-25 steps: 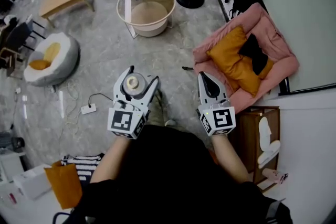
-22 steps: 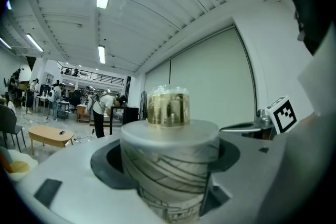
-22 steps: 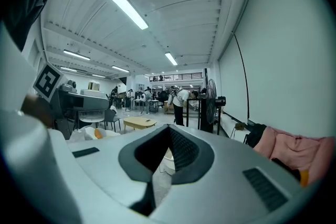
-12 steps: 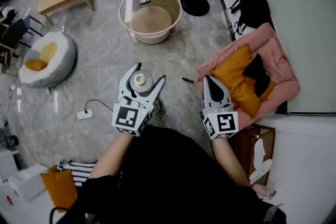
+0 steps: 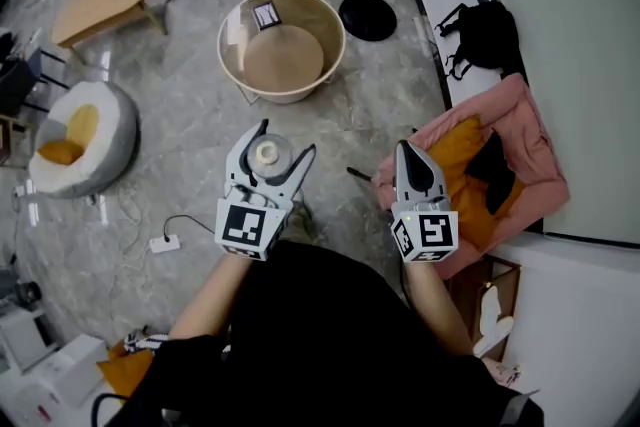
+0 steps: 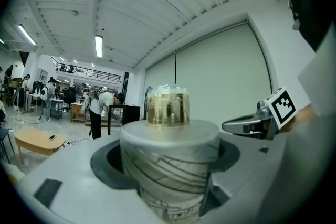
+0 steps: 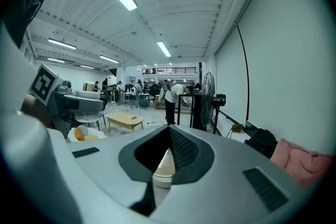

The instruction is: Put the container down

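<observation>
A round white container [image 5: 266,155] with a gold cap is held upright between the jaws of my left gripper [image 5: 272,152], above the grey stone floor. In the left gripper view the container [image 6: 169,162] fills the middle, patterned with dark lines, its gold cap [image 6: 167,108] on top. My right gripper [image 5: 416,165] hovers at the right, jaws closed together with nothing in them, near a pink cushion bed [image 5: 520,130]. In its own view the right gripper [image 7: 167,150] shows only a narrow slit.
A large round beige tub [image 5: 283,45] stands on the floor ahead. A black lamp base [image 5: 367,17] is to its right, a low wooden table [image 5: 103,1] at far left, a white beanbag [image 5: 73,137] left. A power strip and cable [image 5: 163,241] lie near my feet.
The view has shifted slightly; the tub and cushion bed sit a little differently in frame. Both grippers keep the same pose, the container still held in the left one.
</observation>
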`<action>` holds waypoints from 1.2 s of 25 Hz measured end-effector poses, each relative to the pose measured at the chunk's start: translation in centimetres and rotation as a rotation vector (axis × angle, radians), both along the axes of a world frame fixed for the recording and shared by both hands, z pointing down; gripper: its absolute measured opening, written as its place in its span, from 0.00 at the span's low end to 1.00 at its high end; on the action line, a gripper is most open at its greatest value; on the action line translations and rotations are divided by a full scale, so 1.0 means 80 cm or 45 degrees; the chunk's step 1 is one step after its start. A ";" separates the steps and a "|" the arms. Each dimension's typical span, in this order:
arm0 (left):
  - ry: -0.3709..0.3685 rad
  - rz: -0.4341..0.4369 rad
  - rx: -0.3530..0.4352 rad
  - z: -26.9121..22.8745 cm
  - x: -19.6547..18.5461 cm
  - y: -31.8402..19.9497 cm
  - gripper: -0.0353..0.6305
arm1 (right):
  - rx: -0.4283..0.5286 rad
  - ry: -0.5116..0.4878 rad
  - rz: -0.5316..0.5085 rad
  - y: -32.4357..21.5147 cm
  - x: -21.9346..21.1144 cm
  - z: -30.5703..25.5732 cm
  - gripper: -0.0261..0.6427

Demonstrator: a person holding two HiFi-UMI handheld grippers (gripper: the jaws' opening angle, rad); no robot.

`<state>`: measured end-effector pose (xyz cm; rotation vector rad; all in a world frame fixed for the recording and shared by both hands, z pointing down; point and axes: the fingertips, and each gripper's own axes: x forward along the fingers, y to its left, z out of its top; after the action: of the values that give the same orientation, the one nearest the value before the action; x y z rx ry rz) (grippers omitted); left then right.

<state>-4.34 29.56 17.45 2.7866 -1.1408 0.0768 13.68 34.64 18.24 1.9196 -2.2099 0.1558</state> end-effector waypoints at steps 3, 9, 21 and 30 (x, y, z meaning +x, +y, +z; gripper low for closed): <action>0.005 0.029 0.018 -0.001 -0.001 -0.052 0.58 | 0.011 0.024 0.023 -0.050 0.002 -0.005 0.07; 0.005 0.083 0.064 -0.005 -0.004 -0.119 0.58 | 0.015 -0.014 0.102 -0.113 0.002 -0.015 0.07; 0.011 0.028 -0.003 0.015 -0.022 -0.198 0.58 | -0.071 -0.002 -0.033 -0.212 -0.032 0.005 0.07; 0.030 -0.151 -0.060 0.026 -0.024 -0.282 0.58 | -0.045 -0.034 -0.252 -0.332 -0.030 0.022 0.07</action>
<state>-6.22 6.98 19.51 2.6657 -1.2785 0.0578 11.31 8.10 20.00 1.6780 -2.3809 0.1888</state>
